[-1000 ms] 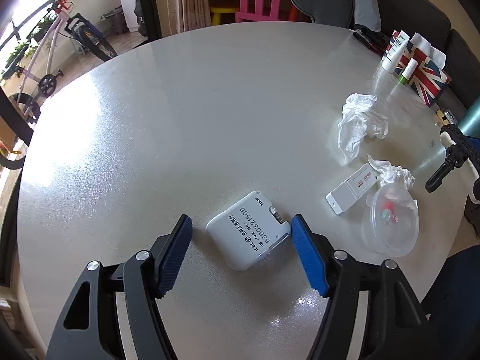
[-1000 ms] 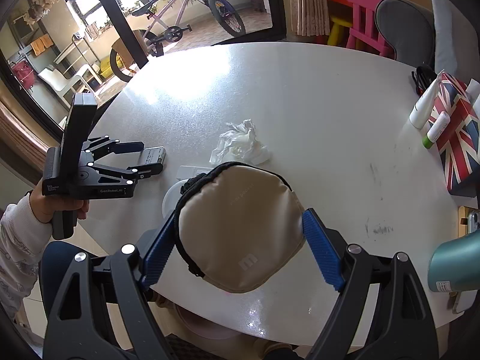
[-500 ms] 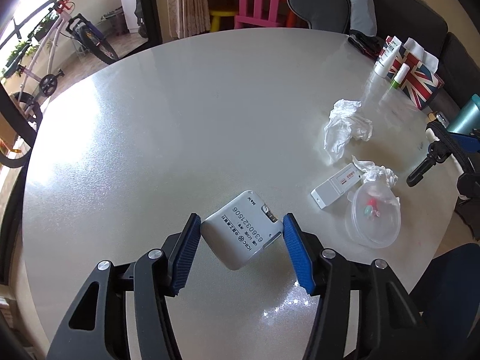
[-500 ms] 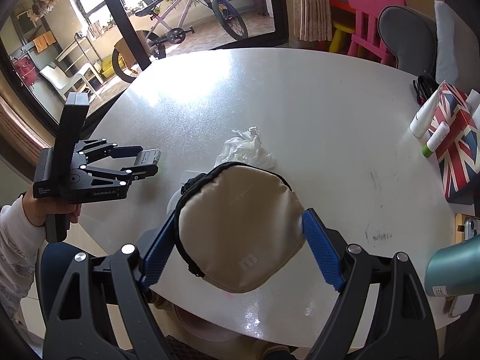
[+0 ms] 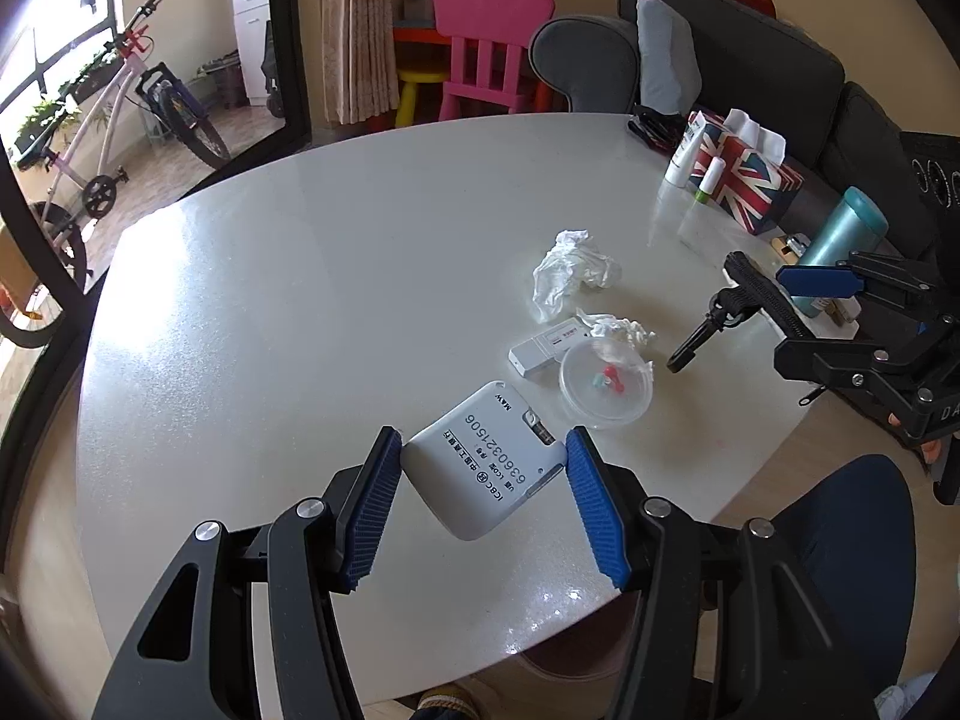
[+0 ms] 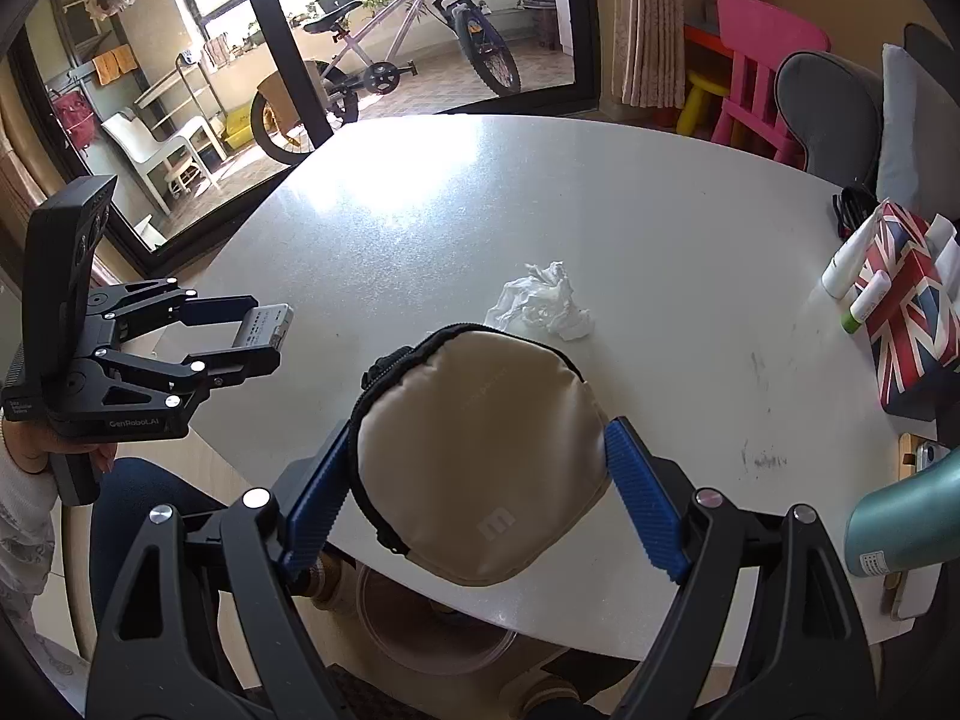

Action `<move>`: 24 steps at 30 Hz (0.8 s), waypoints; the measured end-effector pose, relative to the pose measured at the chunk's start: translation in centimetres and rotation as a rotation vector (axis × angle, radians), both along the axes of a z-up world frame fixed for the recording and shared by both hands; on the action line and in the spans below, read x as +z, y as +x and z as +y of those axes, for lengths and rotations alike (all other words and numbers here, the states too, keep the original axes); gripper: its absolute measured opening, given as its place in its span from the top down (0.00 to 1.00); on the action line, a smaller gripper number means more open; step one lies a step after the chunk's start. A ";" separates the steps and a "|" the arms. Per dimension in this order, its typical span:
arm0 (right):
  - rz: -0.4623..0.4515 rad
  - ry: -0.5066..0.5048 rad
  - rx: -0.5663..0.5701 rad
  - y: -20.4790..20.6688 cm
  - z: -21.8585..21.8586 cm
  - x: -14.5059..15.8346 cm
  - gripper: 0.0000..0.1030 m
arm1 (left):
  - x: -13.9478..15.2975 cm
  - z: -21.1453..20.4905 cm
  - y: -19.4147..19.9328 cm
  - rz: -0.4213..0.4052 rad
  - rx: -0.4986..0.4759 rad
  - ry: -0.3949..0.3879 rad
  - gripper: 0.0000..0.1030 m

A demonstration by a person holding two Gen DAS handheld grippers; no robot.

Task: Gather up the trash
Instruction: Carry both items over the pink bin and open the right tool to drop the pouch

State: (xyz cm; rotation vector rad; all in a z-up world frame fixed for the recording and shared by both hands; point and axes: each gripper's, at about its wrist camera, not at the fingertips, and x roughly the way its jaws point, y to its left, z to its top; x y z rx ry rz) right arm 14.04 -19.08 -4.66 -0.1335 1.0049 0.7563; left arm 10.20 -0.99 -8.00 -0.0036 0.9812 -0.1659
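The left gripper points steeply down over the near edge of the round white bench, its ribbed blue fingers pinching a flat white plastic device by two opposite corners. The device is a rounded square with printed digits and a small connector on one side, and it hangs tilted, clear of the bench top. In the right wrist view, a person's hand in a pale sleeve grips that tool's black handle.

The right gripper also angles downward. Its fingers stand wide and press both sides of a tan fabric pouch, a soft padded shape with rounded corners, a black zipper edge and a small pale logo.

The trash lies on the glossy, faintly speckled bench: a crumpled white tissue, a smaller wad of tissue just beside a slim white box, and a shallow clear plastic lid with small coloured bits in it. At the far right edge stand a Union Jack tissue box, small white bottles and a teal metal flask.
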 end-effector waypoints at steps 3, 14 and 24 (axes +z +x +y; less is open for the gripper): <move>-0.012 -0.003 0.014 -1.6 -0.2 0.3 0.21 | 0.8 -0.5 -1.8 -0.016 -0.004 -0.011 0.46; 0.033 -0.002 0.067 -7.9 -1.3 -0.7 0.21 | 1.1 -1.6 -6.8 -0.020 0.000 -0.028 0.46; 0.113 -0.013 0.106 -11.6 -1.1 -3.6 0.21 | -0.1 -2.2 -9.8 0.005 0.026 -0.064 0.46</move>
